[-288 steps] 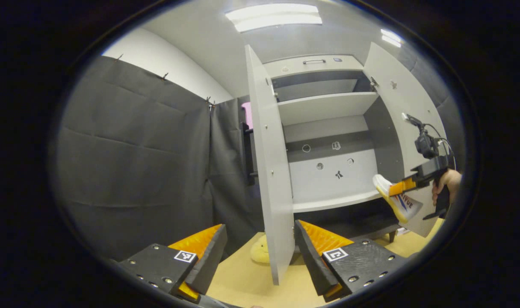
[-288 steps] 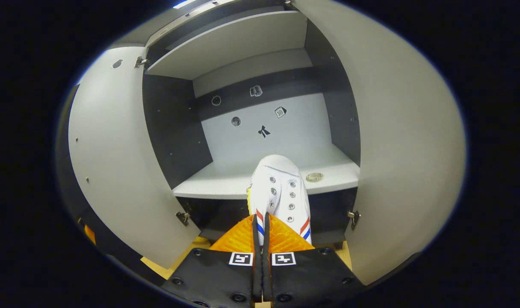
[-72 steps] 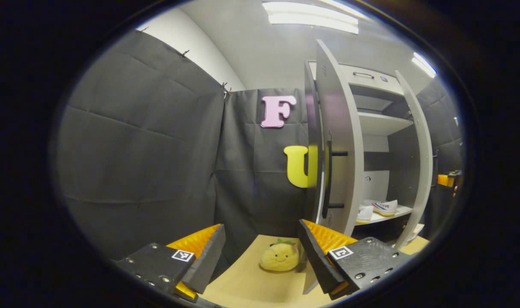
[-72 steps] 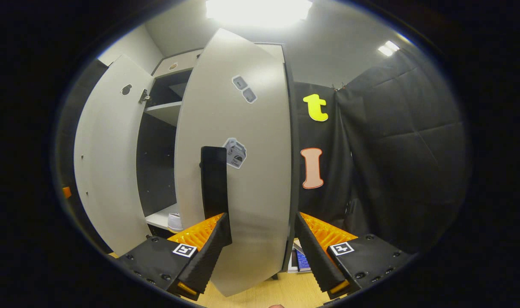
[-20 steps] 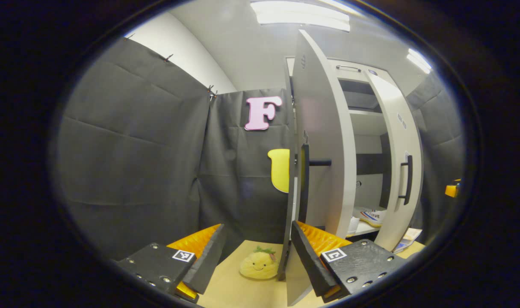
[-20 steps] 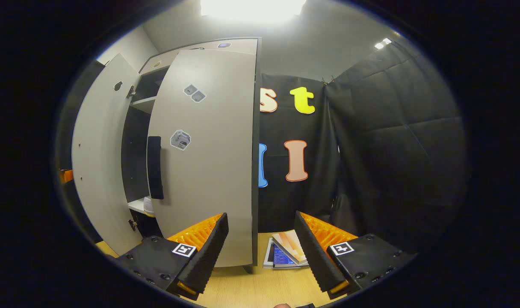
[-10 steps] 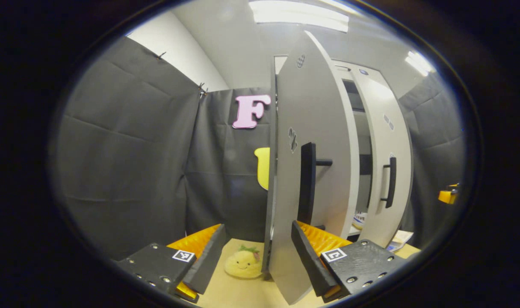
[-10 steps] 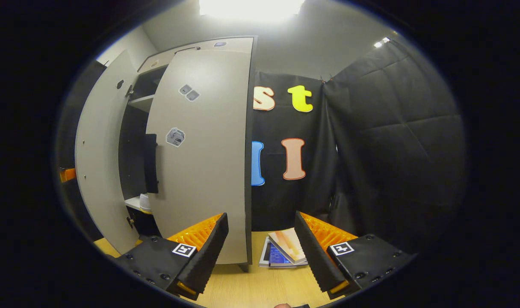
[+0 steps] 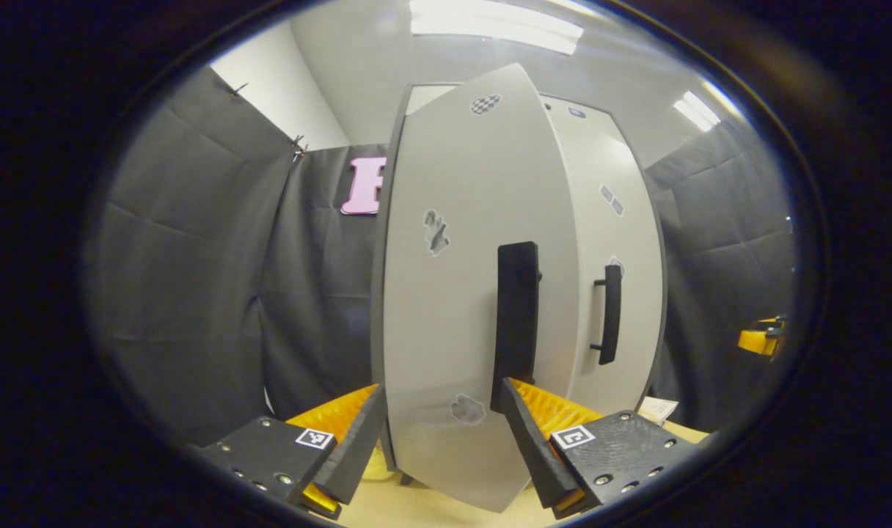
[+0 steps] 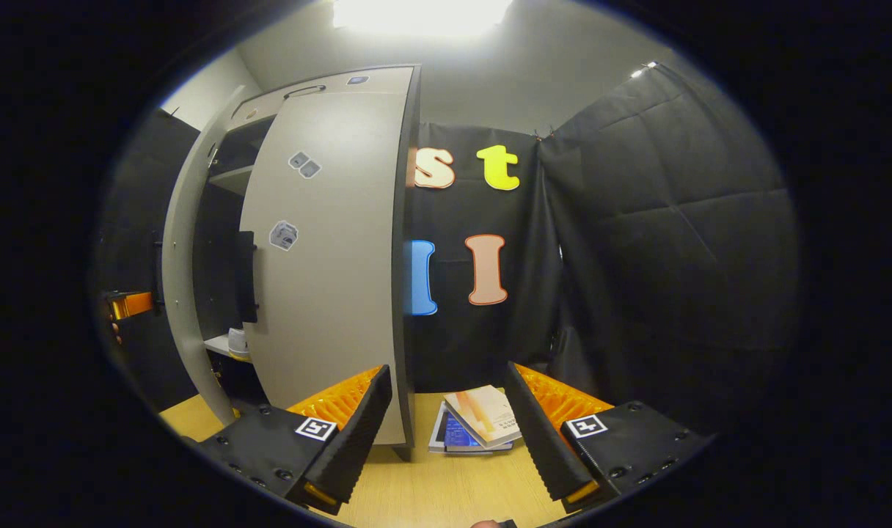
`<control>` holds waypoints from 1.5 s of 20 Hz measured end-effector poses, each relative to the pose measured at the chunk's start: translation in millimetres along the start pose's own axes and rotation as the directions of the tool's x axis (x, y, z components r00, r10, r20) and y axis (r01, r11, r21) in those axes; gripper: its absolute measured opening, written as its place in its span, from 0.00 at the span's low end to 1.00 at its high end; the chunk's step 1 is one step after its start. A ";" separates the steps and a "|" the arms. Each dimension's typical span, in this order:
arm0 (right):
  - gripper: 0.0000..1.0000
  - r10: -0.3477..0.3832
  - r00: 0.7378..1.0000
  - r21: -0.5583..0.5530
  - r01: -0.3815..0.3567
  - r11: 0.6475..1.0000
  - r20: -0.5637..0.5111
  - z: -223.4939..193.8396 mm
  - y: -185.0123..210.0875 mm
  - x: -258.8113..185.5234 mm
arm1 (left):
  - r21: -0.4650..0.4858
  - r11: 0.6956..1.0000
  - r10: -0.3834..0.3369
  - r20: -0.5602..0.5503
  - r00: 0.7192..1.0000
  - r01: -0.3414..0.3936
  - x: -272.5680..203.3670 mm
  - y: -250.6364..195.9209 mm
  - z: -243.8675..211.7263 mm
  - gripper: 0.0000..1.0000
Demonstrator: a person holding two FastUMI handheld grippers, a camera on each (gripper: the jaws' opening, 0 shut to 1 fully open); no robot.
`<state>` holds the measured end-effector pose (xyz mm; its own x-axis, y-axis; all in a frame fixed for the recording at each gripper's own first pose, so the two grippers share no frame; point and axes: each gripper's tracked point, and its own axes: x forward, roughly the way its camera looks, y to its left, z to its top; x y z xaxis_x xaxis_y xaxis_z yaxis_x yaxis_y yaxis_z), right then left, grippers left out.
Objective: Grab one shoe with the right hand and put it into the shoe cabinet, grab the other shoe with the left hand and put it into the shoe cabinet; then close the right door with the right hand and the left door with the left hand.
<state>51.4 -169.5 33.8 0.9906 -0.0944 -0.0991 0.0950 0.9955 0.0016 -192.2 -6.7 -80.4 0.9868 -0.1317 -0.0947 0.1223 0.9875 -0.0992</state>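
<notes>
A small stack of booklets [image 10: 475, 422] lies on the wooden floor [image 10: 446, 484] at six o'clock, before the black cloth wall [image 10: 659, 257].

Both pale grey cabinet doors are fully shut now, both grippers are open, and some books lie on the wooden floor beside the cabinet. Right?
Not quite. The right gripper view shows the pale grey left door still ajar, with a white shoe visible on the shelf through the gap beside the right door. The rest holds: the left gripper and right gripper are open, and books lie on the wooden floor.
</notes>
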 end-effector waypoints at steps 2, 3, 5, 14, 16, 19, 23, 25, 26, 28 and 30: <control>0.98 0.000 1.000 0.003 0.000 1.000 -0.004 -3.1 -8.5 -2.4 | 0.005 1.000 -0.002 -0.003 1.000 0.002 6.7 -11.6 -3.0 0.89; 0.98 0.005 1.000 0.005 -0.005 1.000 -0.005 -4.0 -10.8 -3.0 | 0.005 1.000 0.001 0.000 1.000 -0.001 3.9 -15.1 -3.6 0.89; 0.98 0.020 1.000 0.013 -0.020 1.000 -0.010 -6.1 -11.4 -1.3 | 0.016 1.000 0.015 0.003 1.000 -0.015 -4.7 -19.8 -4.7 0.89; 0.97 0.148 0.988 0.029 -0.149 0.988 0.033 -0.2 25.5 -7.5 | 0.068 0.995 0.067 -0.004 0.998 -0.066 -48.0 -14.0 -5.4 0.89; 0.97 0.165 0.985 0.034 -0.166 0.985 0.046 6.7 40.9 -17.6 | 0.073 0.996 0.058 0.010 0.998 -0.058 -58.6 -9.9 1.4 0.89; 0.97 0.180 0.982 0.024 -0.182 0.983 0.060 14.5 63.6 -37.5 | 0.079 0.996 0.043 0.025 0.999 -0.044 -84.2 1.2 10.6 0.89; 0.98 0.194 0.978 0.006 -0.195 0.981 0.075 21.4 93.6 -71.2 | 0.071 0.997 0.021 0.040 0.999 -0.024 -123.2 18.4 17.2 0.89; 0.98 0.202 0.976 -0.008 -0.202 0.979 0.086 24.4 107.8 -88.9 | 0.071 0.997 0.019 0.042 0.999 -0.022 -142.3 27.6 18.8 0.89; 0.98 0.203 0.975 -0.019 -0.202 0.979 0.088 25.0 112.4 -95.2 | 0.069 0.997 0.016 0.043 0.999 -0.019 -151.3 31.1 19.9 0.89; 0.98 0.209 0.974 -0.031 -0.207 0.978 0.090 25.6 123.4 -107.2 | 0.068 0.998 0.013 0.047 0.999 -0.016 -168.1 37.9 20.5 0.89; 0.98 0.215 0.972 -0.031 -0.213 0.977 0.094 27.1 132.9 -115.8 | 0.076 0.997 0.016 0.050 0.999 -0.019 -179.5 45.1 21.2 0.89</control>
<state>-48.0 -26.6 72.4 0.9926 0.1214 -0.0025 -0.1214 0.9926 -0.0081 -361.5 63.3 -46.8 0.9926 -0.1119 -0.0470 0.1110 0.9936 -0.0213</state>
